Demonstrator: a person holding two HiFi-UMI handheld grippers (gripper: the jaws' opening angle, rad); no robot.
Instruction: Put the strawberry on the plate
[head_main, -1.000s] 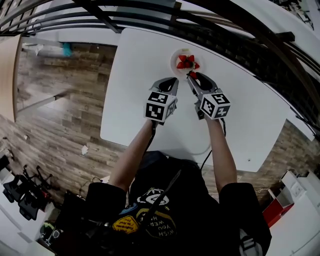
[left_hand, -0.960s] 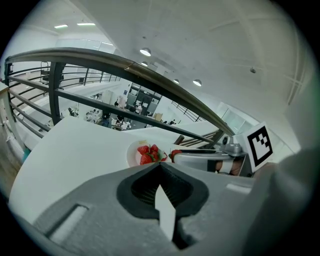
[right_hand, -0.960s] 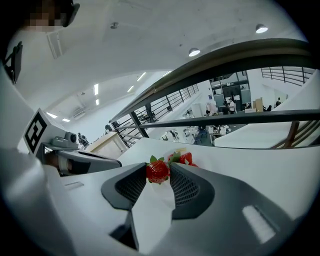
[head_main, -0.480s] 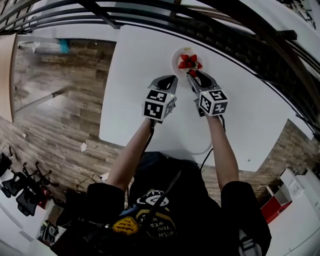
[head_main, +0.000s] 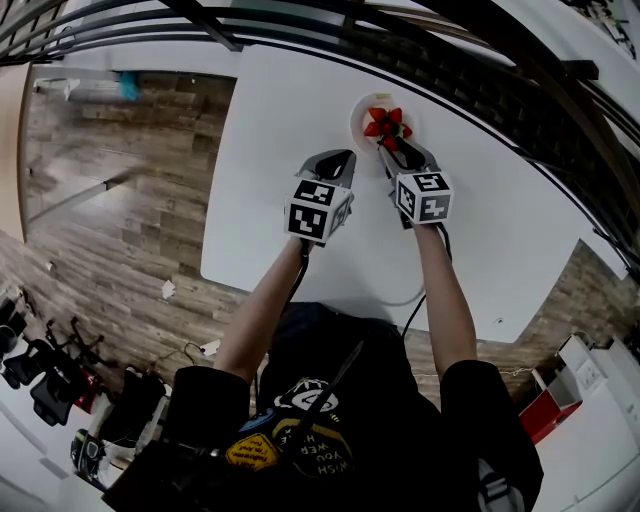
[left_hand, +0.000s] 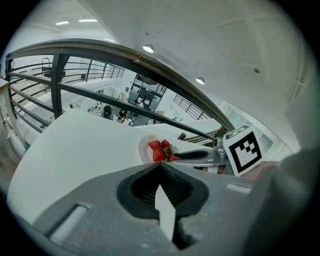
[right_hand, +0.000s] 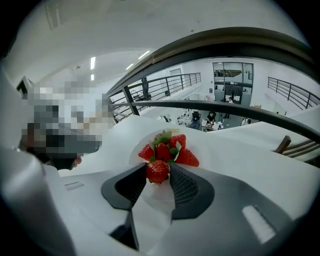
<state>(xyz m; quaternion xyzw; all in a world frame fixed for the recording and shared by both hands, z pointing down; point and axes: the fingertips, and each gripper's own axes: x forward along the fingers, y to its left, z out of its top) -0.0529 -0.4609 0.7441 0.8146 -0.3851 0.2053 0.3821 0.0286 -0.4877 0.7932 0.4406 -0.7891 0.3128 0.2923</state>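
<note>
A small white plate (head_main: 358, 120) sits at the far side of the white table (head_main: 280, 110) with several red strawberries (head_main: 385, 122) piled on it. My right gripper (head_main: 387, 150) is at the plate's near edge, shut on one more strawberry (right_hand: 157, 171). That berry hangs just in front of the pile (right_hand: 170, 147), over the plate's near part (right_hand: 201, 150). My left gripper (head_main: 345, 158) hovers over the table to the plate's left, its jaws together and holding nothing. From the left gripper view (left_hand: 160, 167) the plate (left_hand: 144, 150) and the right gripper (left_hand: 189, 156) lie just ahead.
A dark railing (head_main: 480, 95) runs along the table's far and right sides. A cable (head_main: 415, 295) trails from the right gripper across the near part of the table. Wooden floor (head_main: 110, 170) lies to the left.
The right gripper has sunk toward the plate with the strawberry and rolled a little. The left gripper has stayed where it was.
</note>
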